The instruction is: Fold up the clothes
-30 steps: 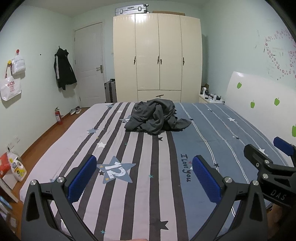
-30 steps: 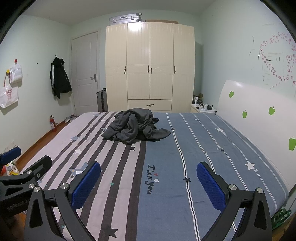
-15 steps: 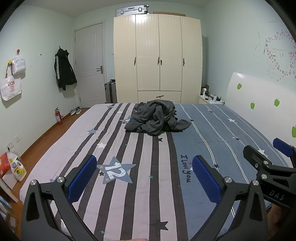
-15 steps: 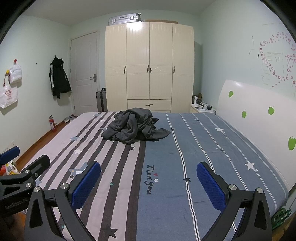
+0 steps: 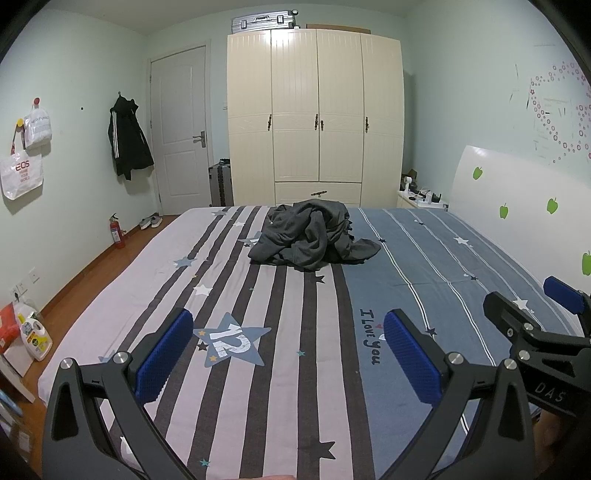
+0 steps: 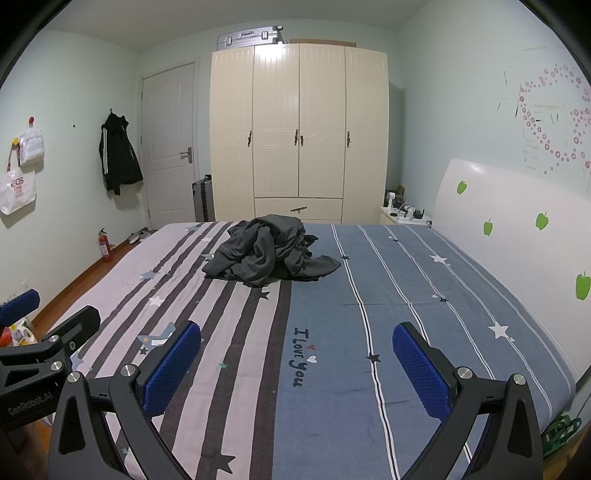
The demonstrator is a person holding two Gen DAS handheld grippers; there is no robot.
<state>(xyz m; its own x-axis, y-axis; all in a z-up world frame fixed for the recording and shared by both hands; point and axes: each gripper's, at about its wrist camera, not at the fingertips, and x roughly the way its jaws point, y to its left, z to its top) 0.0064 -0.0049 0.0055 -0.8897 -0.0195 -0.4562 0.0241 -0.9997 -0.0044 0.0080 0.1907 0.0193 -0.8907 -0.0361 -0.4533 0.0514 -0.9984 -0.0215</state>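
Almost nothing has changed over the last second: both views only drift a touch, no approach yet. Left tongs (image 5: 288, 354) spread wide, empty, hovering over the near end of the bed (image 5: 461, 266). Right tongs (image 6: 295, 369) likewise spread, holding nothing. Dark grey clothes (image 5: 314, 236) sit crumpled in a heap at the far middle of the bed, well apart from both tongs. Folding looks not yet begun. Containers: wardrobe (image 5: 314, 110) doors shut, contents hidden; suitcase (image 5: 264, 20) on top, closed.
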